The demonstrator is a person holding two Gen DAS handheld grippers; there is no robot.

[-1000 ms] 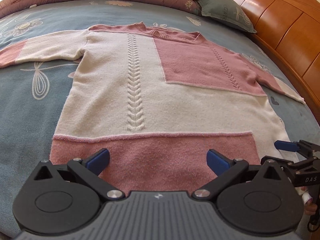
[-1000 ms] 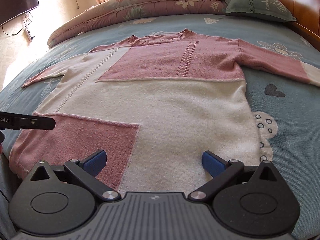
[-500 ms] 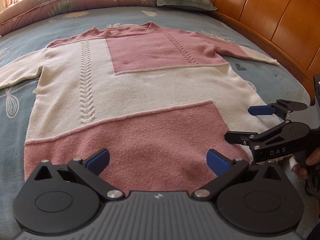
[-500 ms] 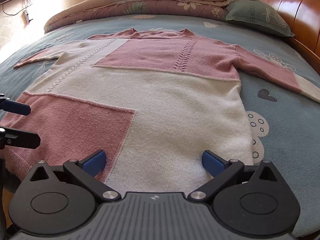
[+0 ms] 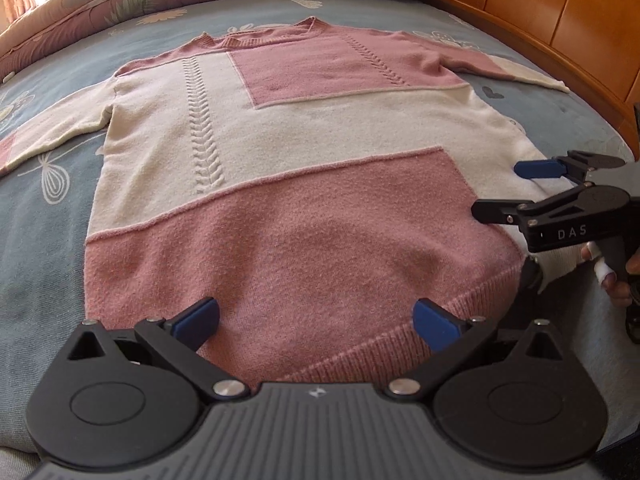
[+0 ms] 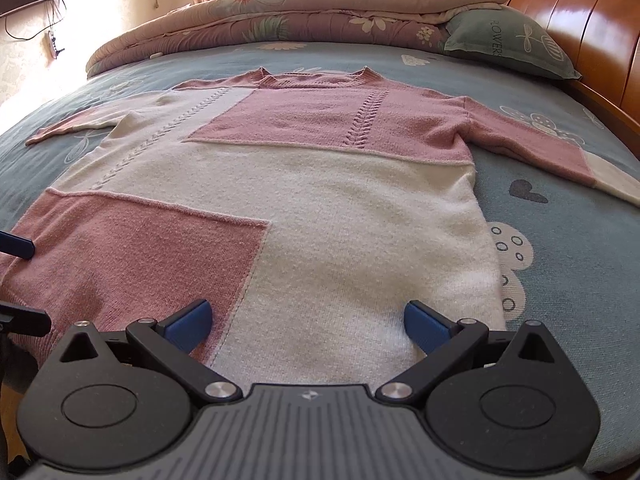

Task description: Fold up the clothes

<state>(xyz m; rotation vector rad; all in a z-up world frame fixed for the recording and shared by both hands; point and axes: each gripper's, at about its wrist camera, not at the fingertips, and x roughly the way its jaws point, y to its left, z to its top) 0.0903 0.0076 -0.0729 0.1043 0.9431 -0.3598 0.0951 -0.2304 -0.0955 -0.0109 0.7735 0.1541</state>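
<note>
The left gripper (image 5: 316,320) hovers just over the ribbed pink hem of the sweater (image 5: 304,168), its blue-tipped fingers (image 5: 196,318) spread wide and holding nothing. The right gripper (image 6: 306,320) sits beside it over the cream half of the hem, fingers (image 6: 426,326) equally wide apart and empty. In the left wrist view the right gripper shows at the right edge, held by a hand (image 5: 612,276) with a taped fingertip. Compared with a second ago, the left gripper has swung rightward and drawn closer to the hem, so the pink bottom panel now fills more of its view and the right gripper appears larger and nearer. The right gripper's view has shifted slightly too, with the sweater more centred.

The sweater lies flat, front up, on the bed (image 6: 560,248), hem at the near edge and collar toward the far edge, both sleeves stretched out to the sides. Beyond the collar a folded quilt (image 6: 304,20) runs along the far edge, with a green pillow (image 6: 508,40) at the far right corner against the wooden headboard (image 6: 592,12).
</note>
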